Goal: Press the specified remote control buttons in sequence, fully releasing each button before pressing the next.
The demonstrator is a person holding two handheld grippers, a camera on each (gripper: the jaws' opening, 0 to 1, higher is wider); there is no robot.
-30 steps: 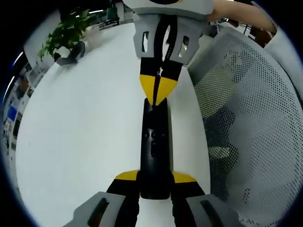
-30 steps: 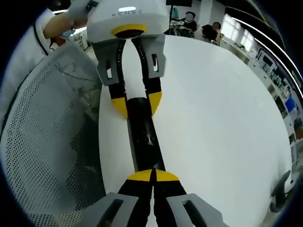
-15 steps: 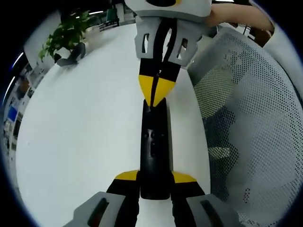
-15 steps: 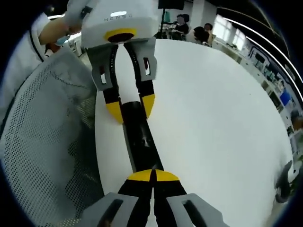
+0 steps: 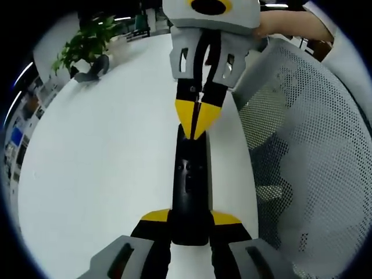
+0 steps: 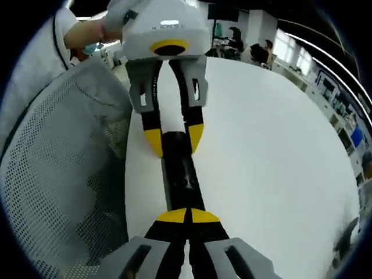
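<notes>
Left gripper (image 5: 190,224) around slim glossy-black remote (image 5: 190,189).

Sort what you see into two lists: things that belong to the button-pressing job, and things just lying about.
Belongs to the job:
- black remote control, lying on the white table
- left gripper, jaws clamped on one end of the remote
- right gripper, jaws shut, tips at its other end

Just about:
- white mesh chair back
- potted plant

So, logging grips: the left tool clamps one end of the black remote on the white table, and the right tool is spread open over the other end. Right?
No. The right tool is shut, tips together over the remote, as the left gripper view shows. The left tool does clamp it.
</notes>
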